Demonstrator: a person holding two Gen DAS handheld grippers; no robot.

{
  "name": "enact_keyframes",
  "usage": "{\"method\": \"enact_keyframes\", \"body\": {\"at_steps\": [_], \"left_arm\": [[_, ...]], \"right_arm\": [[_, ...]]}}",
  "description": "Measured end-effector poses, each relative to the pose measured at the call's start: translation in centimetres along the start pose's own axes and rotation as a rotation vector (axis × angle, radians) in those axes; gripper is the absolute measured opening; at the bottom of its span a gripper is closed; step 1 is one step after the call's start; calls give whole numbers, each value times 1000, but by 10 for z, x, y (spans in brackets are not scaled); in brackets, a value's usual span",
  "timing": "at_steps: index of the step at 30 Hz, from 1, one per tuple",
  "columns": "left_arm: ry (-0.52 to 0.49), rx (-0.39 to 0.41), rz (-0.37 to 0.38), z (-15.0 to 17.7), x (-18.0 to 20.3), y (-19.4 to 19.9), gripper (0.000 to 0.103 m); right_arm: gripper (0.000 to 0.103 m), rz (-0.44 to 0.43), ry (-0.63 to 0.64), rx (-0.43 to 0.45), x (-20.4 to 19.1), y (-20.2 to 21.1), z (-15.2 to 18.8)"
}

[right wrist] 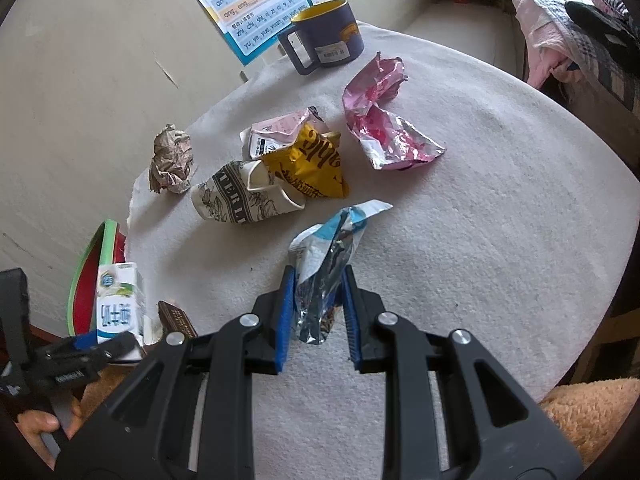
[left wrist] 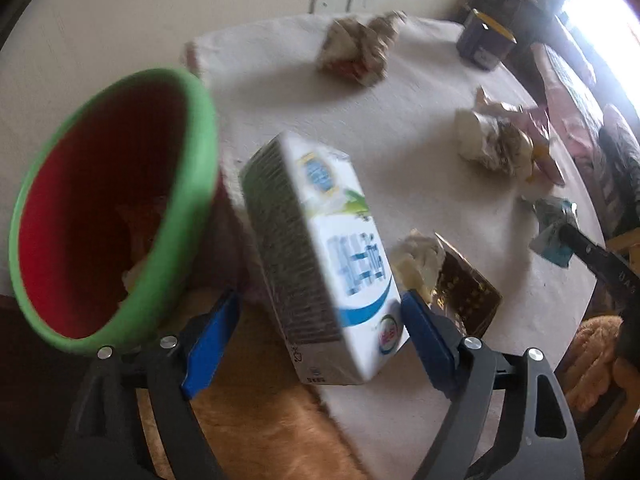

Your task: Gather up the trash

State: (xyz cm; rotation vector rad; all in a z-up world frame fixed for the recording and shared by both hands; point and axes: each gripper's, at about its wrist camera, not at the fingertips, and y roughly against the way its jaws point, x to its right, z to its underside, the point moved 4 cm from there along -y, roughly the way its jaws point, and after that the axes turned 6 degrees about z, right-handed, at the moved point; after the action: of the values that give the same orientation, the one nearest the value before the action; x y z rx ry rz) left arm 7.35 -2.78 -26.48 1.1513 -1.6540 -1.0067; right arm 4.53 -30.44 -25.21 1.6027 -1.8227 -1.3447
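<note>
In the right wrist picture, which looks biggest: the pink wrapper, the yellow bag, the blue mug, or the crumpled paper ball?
1. pink wrapper
2. yellow bag and blue mug: look alike, and the mug stands farther off, so unsure
3. crumpled paper ball

Carton (left wrist: pixel 320 240) sat at my table's (right wrist: pixel 480 220) near left edge, bin (left wrist: pixel 112 208) just left of it, mug (right wrist: pixel 324 34) far, wrappers (right wrist: pixel 384 120) between.
</note>
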Motion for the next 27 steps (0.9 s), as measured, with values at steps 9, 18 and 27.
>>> {"method": "enact_keyframes", "body": {"at_steps": [9,18,27], "left_arm": [[-33,21,-7,-3,8,3,36],[-89,244,-79,-29,4,65,36],[-52,354,-149,-37,-39,100,36]], "right_arm": [[23,-10,1,8,0,3,0],[23,28,30,15,-4,3,1],[23,53,106,58,-33,28,-1]]}}
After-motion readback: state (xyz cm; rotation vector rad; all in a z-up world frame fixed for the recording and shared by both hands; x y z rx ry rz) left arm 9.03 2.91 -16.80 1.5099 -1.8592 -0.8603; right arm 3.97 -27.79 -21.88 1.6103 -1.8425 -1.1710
